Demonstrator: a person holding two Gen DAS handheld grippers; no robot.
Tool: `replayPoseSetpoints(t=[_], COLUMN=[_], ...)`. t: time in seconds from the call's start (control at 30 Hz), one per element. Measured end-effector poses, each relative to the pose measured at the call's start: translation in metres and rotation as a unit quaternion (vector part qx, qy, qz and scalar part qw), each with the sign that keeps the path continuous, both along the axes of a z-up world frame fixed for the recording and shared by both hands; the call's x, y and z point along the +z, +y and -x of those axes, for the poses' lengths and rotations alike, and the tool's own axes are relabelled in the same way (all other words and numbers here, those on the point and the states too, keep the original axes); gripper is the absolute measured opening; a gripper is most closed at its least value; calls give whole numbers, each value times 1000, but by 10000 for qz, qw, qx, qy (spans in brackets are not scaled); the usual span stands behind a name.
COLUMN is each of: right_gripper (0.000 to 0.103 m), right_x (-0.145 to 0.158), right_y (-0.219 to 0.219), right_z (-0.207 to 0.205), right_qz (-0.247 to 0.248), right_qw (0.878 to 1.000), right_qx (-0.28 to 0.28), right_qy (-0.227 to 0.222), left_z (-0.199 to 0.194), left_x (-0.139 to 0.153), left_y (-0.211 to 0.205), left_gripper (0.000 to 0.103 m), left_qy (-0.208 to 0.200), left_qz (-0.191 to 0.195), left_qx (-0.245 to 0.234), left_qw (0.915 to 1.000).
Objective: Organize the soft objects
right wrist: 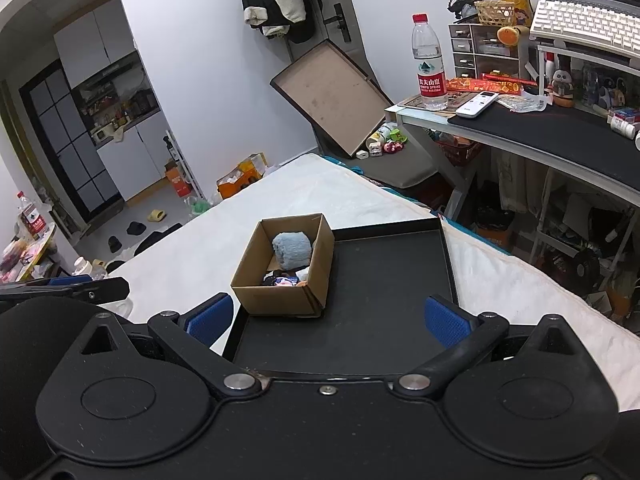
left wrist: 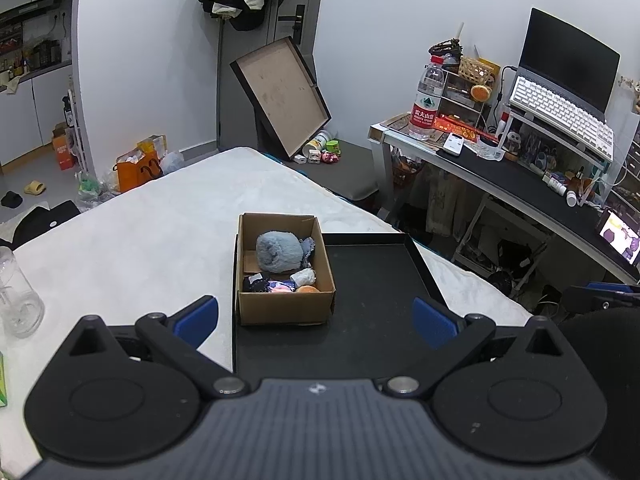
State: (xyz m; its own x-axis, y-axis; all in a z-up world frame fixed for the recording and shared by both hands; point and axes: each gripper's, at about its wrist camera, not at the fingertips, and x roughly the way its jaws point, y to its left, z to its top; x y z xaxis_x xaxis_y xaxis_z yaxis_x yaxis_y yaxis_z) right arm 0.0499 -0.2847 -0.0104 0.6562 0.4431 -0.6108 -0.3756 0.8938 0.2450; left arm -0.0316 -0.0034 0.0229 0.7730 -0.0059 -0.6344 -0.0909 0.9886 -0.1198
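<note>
A small cardboard box [left wrist: 285, 304] [right wrist: 276, 300] stands on the left part of a black tray [left wrist: 380, 280] [right wrist: 392, 280] on the white bed. Inside lie a fluffy grey-blue soft toy [left wrist: 278, 253] [right wrist: 292, 249], a white roll [left wrist: 304, 277], an orange ball [left wrist: 308, 289] and dark and pink soft items [left wrist: 266, 285]. My left gripper [left wrist: 316, 322] hovers open in front of the box, with nothing between its blue pads [left wrist: 198, 320]. My right gripper [right wrist: 327, 320] is open too, above the tray's near edge, empty.
A clear glass jar [left wrist: 16, 300] stands at the bed's left edge. A desk [left wrist: 500, 168] with a water bottle [left wrist: 427, 100], keyboard and laptop is to the right. A large open box [left wrist: 284, 96] leans on the door. Bags and clutter lie on the floor.
</note>
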Motion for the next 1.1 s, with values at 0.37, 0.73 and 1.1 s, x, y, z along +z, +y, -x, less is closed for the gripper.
replayPoseSetpoints(t=[0.37,0.73,1.1], right_gripper=[103,103,103], right_x=[1,0,1], right_y=[3,2,1], right_z=[4,6,6], right_qz=[69,29,91], right_qw=[10000,10000,9999], right_qx=[-38,-30,-70], right_qy=[-6,39,52], left_z=[2,2,1], left_x=[1,1,1], left_y=[1,1,-3], left_gripper=[102,102,102], left_qy=[-8,-5,17], left_qz=[25,-3,-34], left_qx=[-75,-84,-114], left_qw=[10000,10000,9999])
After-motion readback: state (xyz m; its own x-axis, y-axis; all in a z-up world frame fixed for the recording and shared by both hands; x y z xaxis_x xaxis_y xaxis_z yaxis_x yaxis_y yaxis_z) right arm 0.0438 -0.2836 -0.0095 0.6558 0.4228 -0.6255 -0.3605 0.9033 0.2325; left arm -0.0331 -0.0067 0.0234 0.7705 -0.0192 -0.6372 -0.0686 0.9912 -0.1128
